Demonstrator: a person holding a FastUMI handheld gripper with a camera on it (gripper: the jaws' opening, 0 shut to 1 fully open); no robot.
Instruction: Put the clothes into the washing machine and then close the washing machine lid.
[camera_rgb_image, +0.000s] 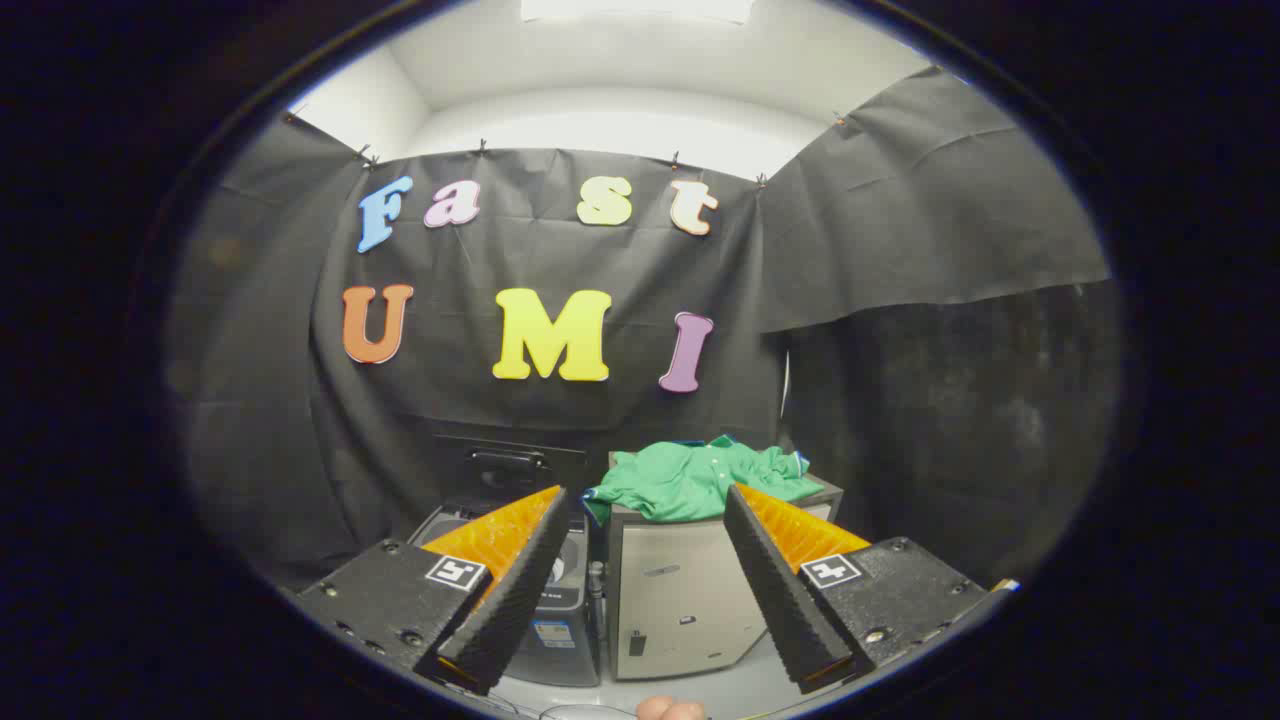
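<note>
A green shirt (695, 480) lies crumpled on top of a pale grey cabinet (680, 590), beyond my fingers and between their tips. To the cabinet's left stands a small top-loading washing machine (560, 625), its dark lid (505, 468) raised upright against the booth wall. My gripper (645, 510) is open, held well back from both, with nothing between its fingers. The left finger hides much of the machine's top opening.
Black cloth walls close in behind and to the right of the cabinet. The floor (730, 690) below the cabinet is pale. A person's fingertips (670, 710) show at the very bottom, under the gripper.
</note>
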